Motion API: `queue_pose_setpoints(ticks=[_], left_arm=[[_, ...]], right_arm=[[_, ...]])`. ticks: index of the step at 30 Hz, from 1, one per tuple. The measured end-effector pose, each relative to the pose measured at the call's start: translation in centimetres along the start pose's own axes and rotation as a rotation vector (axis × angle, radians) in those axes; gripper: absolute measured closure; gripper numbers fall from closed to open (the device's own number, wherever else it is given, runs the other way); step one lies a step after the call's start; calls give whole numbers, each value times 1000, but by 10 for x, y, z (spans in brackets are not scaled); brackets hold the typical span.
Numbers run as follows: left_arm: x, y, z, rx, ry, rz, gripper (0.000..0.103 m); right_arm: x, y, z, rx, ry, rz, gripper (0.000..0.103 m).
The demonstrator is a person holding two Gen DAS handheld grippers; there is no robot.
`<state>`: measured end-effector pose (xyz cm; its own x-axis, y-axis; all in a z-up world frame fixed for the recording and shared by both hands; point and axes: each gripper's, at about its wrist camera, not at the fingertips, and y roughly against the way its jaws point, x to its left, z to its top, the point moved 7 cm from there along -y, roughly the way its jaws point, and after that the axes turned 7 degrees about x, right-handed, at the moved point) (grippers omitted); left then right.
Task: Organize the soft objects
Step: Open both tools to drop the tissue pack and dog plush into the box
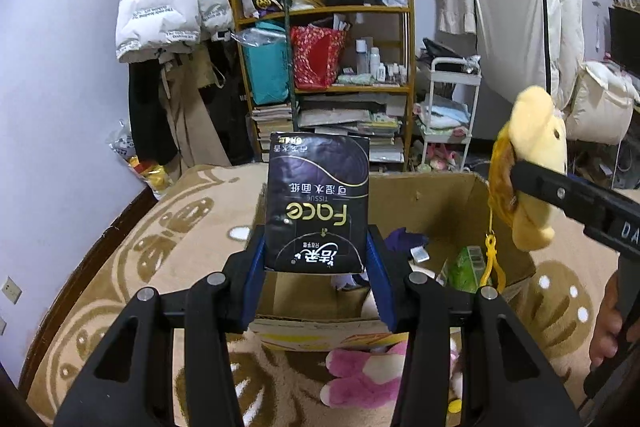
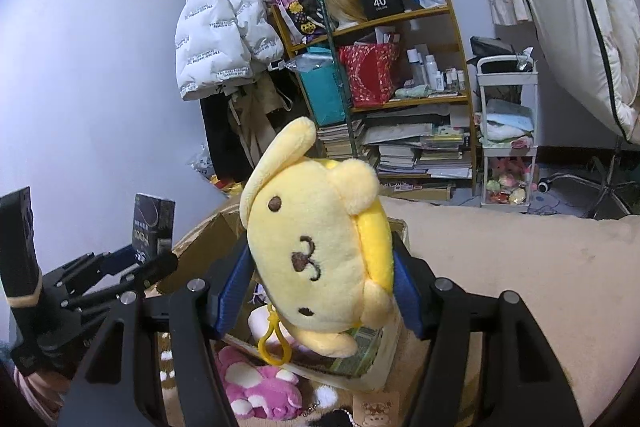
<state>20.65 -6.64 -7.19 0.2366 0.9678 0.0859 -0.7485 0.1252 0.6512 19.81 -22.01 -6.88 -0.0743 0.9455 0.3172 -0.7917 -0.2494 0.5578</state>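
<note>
Room lighting was even, moderately bright, cool-toned; shadows soft. Both views showed strong fisheye bending with black vignette corners. Focus stayed sharp at centre, slightly soft toward edges; no glare

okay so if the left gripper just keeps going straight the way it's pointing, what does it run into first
Probably the cardboard box. The left gripper, shut on the black tissue pack, points slightly down over the box's open top, so the pack would likely meet the far wall first, though depth is hard to judge.
</note>
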Motion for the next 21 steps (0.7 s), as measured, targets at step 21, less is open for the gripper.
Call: queue_pose_setpoints(ticks=[21], left_arm=[[10,-10,-15,78,42,16,45]], right_arm=[[-1,-21,-21,101,-11,25,16]])
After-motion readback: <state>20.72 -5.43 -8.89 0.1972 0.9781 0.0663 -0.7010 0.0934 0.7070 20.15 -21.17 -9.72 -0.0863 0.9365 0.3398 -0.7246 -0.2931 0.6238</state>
